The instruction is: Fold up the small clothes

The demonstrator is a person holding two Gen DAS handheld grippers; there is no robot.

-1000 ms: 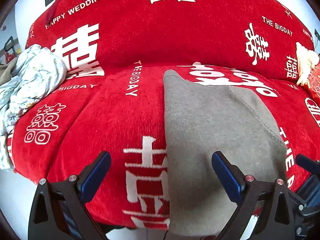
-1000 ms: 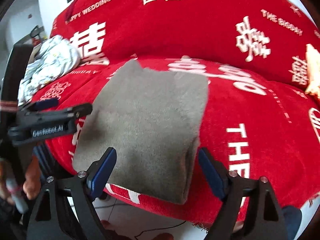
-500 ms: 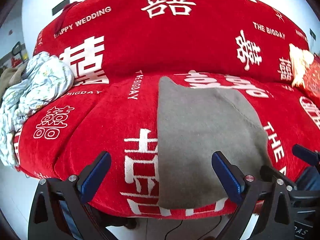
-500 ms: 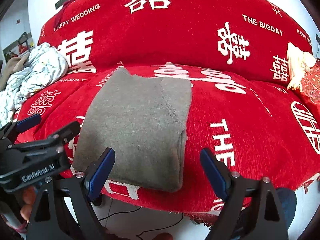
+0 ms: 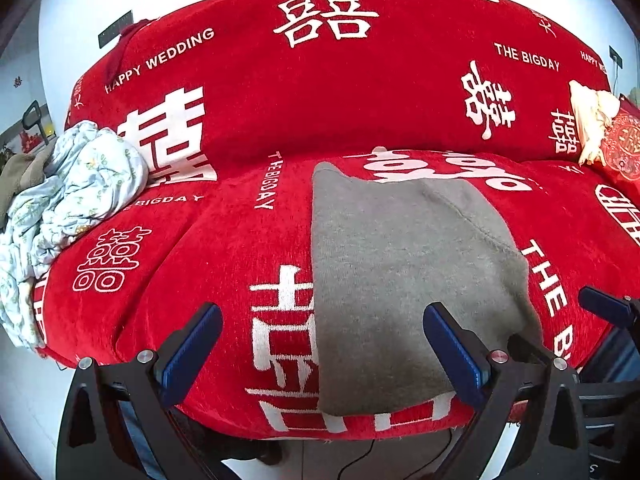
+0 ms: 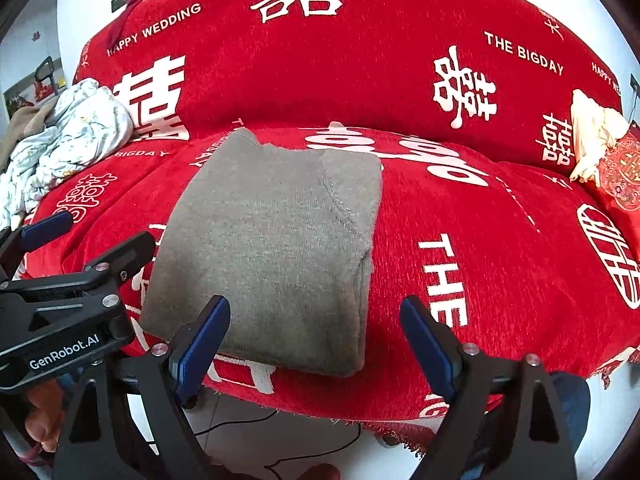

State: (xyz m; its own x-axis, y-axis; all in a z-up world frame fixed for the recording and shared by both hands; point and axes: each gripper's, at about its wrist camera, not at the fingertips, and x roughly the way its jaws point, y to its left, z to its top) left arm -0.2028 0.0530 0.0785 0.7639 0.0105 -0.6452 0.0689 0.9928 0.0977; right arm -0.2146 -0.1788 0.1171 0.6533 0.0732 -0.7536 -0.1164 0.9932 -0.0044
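Note:
A folded grey knit garment (image 5: 404, 276) (image 6: 276, 256) lies flat on the red sofa seat (image 5: 208, 256) (image 6: 500, 248), its near edge at the seat's front. My left gripper (image 5: 322, 354) hangs open in front of the seat edge, nothing between its blue pads; its right finger (image 5: 452, 352) overlaps the garment's near right part in the picture. My right gripper (image 6: 316, 348) is open too, held just before the garment's near right corner, with no cloth gripped. The left gripper's body (image 6: 60, 312) shows at the left of the right wrist view.
A crumpled pale blue floral cloth pile (image 5: 68, 208) (image 6: 60, 148) lies at the seat's left end. A cream cloth (image 5: 592, 120) and a red embroidered cushion (image 5: 624, 144) sit at the right end. A black cable (image 6: 248, 424) runs on the white floor below.
Both cameras have pulled back and tipped up, so the garment and sofa sit lower and smaller in view. The left gripper has drifted left of the garment. Both stay open and empty.

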